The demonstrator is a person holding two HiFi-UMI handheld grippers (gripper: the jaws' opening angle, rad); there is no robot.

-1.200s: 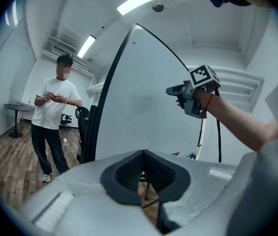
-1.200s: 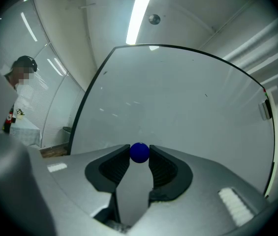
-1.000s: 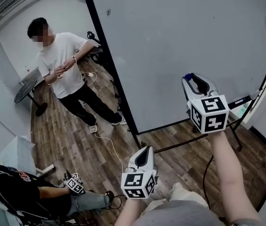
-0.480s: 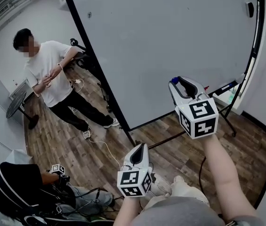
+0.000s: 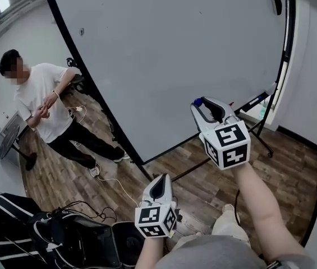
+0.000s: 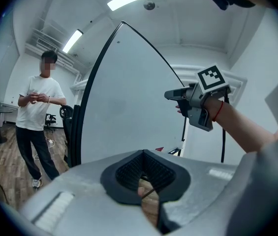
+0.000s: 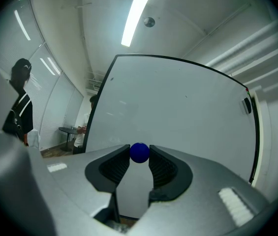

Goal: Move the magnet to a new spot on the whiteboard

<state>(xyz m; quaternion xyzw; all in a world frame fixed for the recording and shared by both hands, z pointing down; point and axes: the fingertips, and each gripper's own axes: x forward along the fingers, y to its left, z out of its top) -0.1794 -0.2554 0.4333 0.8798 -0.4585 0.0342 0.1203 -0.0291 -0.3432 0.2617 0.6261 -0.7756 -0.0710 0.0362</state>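
Right gripper (image 5: 200,103) fingers clamp a small round blue magnet (image 7: 139,152) near the large white whiteboard (image 5: 175,55). Left gripper (image 5: 160,179) fingers are together. A white-shirted person (image 5: 37,102) stands beside the board.

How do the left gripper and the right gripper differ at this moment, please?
The right gripper is shut on the blue magnet, while the left gripper is shut with nothing in it. The right gripper is held high, pointing at the whiteboard; the left gripper sits lower, nearer the person's body. Both are grey and carry a black-and-white marker cube.
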